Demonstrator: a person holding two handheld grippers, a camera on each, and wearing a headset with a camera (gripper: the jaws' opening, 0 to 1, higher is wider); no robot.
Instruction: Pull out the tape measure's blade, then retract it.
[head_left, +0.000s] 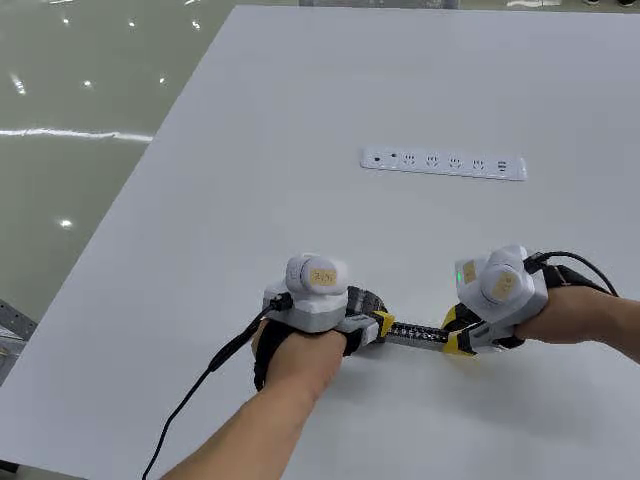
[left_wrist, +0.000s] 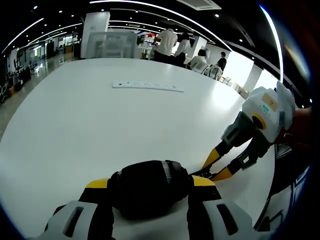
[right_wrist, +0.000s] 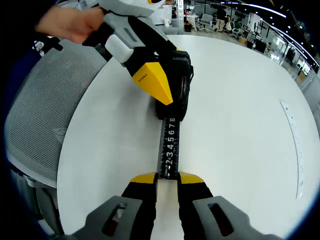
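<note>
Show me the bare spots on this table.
Crowded: the near edge, where the left claw and right claw hold the black tape measure. Bare: the white tabletop between them and the white power strip, and everything left of that strip.

Most of the white table (head_left: 300, 120) is being left open; the upper right is being occupied by a power strip (head_left: 443, 163), the lower centre is being spanned by the tape blade (head_left: 415, 334).
</note>
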